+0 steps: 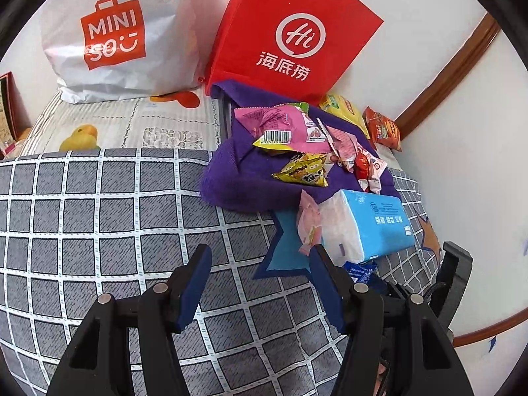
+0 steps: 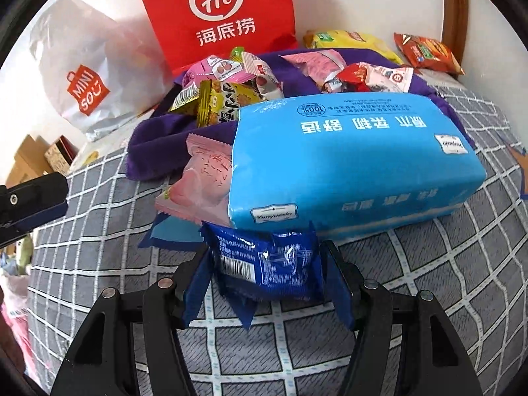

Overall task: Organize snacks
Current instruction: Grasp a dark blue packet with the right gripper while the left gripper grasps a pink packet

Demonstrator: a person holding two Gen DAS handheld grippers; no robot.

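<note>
Right claw (image 2: 267, 280) closed on blue packet (image 2: 267, 264), on the bed beside tissue pack (image 2: 356, 161). Left claw (image 1: 260, 283) wide open, empty. Packet looks light, crinkly, slippery; grip mid-body.

My bed's grey checked sheet (image 2: 429, 280) carried a blue tissue pack (image 2: 346, 165); behind it lay a purple towel (image 2: 158, 145), left of it a pink packet (image 2: 201, 184).

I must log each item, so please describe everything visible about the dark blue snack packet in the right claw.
The dark blue snack packet is glossy crinkled plastic film with white print and a barcode label. It looks sealed and lies between the fingers of the right claw, which touch both its sides. Just beyond it lies the light blue tissue pack.
</note>
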